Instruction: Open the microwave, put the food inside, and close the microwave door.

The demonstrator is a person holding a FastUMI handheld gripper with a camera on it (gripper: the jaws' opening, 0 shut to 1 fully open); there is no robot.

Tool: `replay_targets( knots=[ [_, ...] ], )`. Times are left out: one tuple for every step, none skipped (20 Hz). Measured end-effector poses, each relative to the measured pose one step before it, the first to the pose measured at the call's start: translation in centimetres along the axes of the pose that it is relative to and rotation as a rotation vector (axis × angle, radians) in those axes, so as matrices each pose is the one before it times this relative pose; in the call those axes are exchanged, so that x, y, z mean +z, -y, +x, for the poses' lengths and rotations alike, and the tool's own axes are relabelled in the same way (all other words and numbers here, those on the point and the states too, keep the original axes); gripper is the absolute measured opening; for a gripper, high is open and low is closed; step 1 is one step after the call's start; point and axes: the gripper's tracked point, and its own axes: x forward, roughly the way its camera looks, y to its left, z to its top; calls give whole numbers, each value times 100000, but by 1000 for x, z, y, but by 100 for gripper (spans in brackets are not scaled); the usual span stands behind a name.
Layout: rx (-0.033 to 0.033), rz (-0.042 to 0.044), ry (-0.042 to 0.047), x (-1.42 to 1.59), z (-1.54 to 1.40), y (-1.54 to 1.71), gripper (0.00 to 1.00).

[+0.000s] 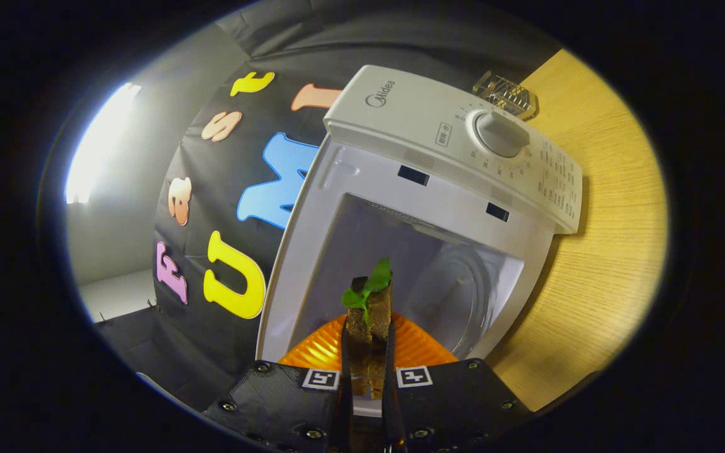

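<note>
Tongs clamped narrow on a brown food piece with a green leaf, orange plate just behind it. Beyond them, microwave stands open on the wooden surface, glass turntable inside. Plate's near edge is hidden by the tongs.

The brand name "Midea" stood on the control panel of the white microwave. Small numbers ringed its dial, and fine print lay beside it, both too small to read.
</note>
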Motion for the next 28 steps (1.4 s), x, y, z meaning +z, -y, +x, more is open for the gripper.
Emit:
replay_targets(
  knots=[
    [-1502,458,261,-162,526,562,18],
    [-1516,-75,2,-260,494,612,18],
    [-624,383,398,-248,538,334,18],
    [-491,1403,486,67,461,300,19],
    [-820,1790,666,50,506,364,18],
    [-1692,611,132,-175,642,600,18],
    [-2044,-355,-41,-101,473,578,19],
    [-1132,163,372,-49,498,369,18],
    [-985,-150,415,-90,429,306,18],
    [-653,319,351,-106,496,193,18],
    [10,682,121,-2,299,71,19],
    [-149,103,343,-43,373,-98,18],
    [-386,-806,326,-58,330,50,18],
    [-50,-662,112,-106,268,-82,18],
    [199,-303,202,-84,180,-90,19],
    [-182,-976,220,-180,221,-23,19],
    [-21,-1723,206,-79,92,30,18],
    [-376,-1772,508,-84,70,115,18],
    [-517,-756,395,6,2,129,19],
    [-1310,-25,-429,-40,8,255,20],
    [-1186,197,-174,41,-13,221,24],
    [-1472,-1077,-530,88,-77,221,28],
    [-2006,-2239,-826,40,-190,242,32],
    [-542,-4228,-720,-36,-44,65,36],
    [-126,-4396,-547,112,-224,74,37],
    [154,-2369,-609,-61,-48,-44,39],
    [242,-135,-844,157,-202,-43,40],
    [-651,-182,-948,145,-219,132,40]
  ],
)
